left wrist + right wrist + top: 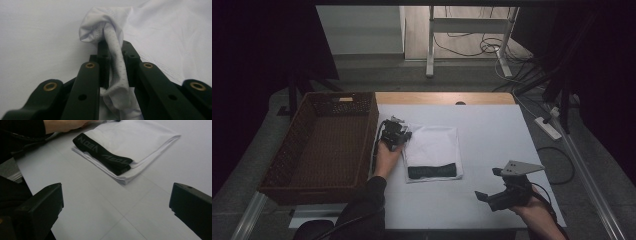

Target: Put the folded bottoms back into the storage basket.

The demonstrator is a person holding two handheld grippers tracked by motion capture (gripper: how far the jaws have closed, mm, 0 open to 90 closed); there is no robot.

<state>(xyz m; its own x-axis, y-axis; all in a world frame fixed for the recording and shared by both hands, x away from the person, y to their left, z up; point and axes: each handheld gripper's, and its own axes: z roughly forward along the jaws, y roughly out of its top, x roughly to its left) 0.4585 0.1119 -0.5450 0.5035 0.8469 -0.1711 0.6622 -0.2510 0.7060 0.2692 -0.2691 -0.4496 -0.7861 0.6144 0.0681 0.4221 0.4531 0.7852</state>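
- Now my left gripper (pixel 399 134) pinches a bunched corner of the folded white garment (pixel 434 150); the cloth (pixel 113 50) passes between its closed jaws.
- My right gripper (pixel 493 186) has its jaws spread wide, nothing between them.
- The garment, with its black waistband (pixel 102 153), lies ahead of the right gripper, well apart.
- A wicker basket (pixel 287 155) stands beside my left gripper.

Both tongs are matte black. The left tongs (pixel 113 53) have flat arms with brass-ringed holes. The right tongs (pixel 492 187) carry a grey three-cornered plate and blocky pads; a black cable trails off. Sleeves — dark, long.
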